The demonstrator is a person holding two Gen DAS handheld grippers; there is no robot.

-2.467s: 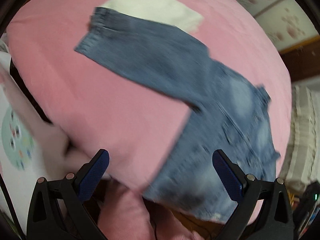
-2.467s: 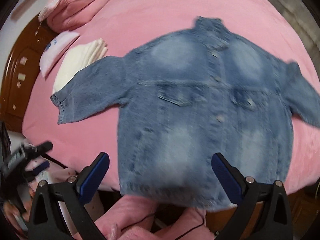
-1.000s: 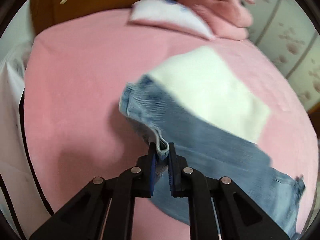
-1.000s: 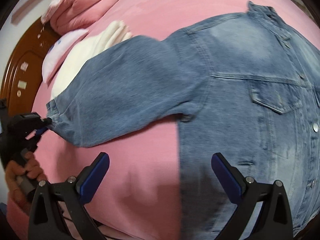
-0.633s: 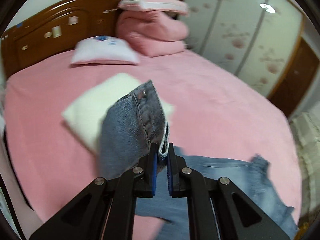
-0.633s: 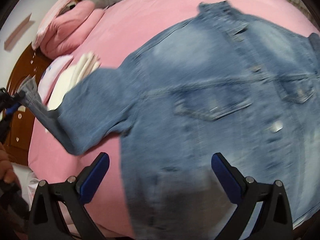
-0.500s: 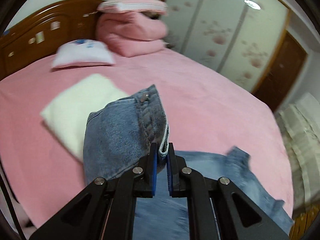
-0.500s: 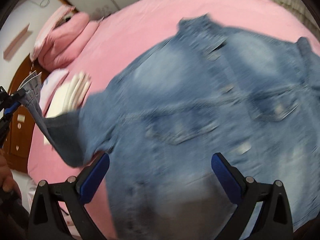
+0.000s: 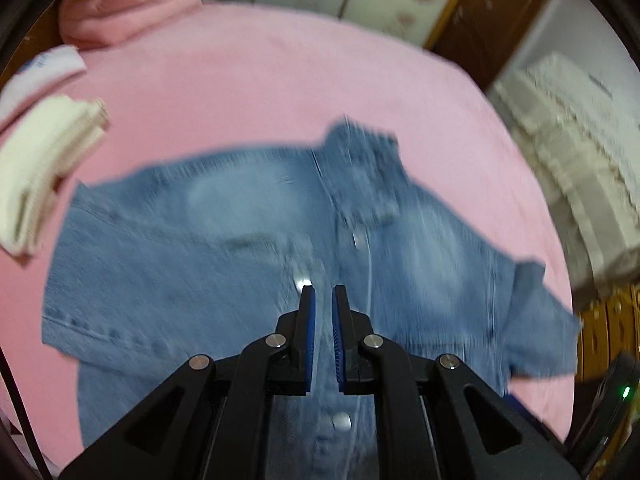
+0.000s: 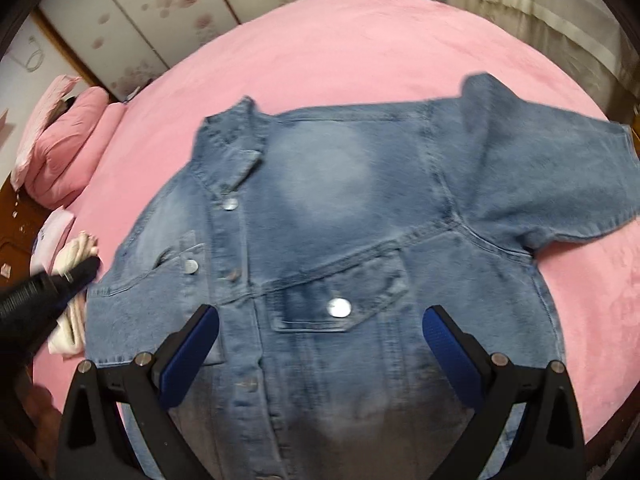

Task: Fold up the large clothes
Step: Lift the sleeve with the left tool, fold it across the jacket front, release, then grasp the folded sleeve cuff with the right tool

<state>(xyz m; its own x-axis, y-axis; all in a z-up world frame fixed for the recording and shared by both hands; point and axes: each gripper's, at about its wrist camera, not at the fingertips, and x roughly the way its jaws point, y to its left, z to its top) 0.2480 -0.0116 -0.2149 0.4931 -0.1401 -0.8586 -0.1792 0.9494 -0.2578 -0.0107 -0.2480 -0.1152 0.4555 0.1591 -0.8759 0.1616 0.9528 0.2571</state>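
A blue denim jacket (image 9: 240, 240) lies front up, buttoned, on the pink bed (image 9: 280, 80). In the right wrist view the jacket (image 10: 340, 180) has its right sleeve (image 10: 560, 180) spread out to the side, while the left sleeve lies folded in along the jacket's left edge. My left gripper (image 9: 323, 336) hovers over the button line. Its jaws are opening, a narrow gap apart, with nothing between them. Its black tip (image 10: 80, 274) shows at the left of the right wrist view. My right gripper (image 10: 320, 340) hangs wide open above the chest pocket, holding nothing.
A folded white cloth (image 9: 40, 168) lies on the bed left of the jacket, also seen as the white cloth (image 10: 72, 320). A folded pink quilt (image 9: 128, 4) and a white pillow (image 9: 40, 72) sit by the wooden headboard. Wardrobe doors (image 10: 140, 8) stand behind the bed, and a lace-covered piece (image 9: 580, 140) stands to its right.
My left gripper carried the left sleeve's cuff up and across over the jacket, then let it go. My right gripper swung over the jacket's front, staying open.
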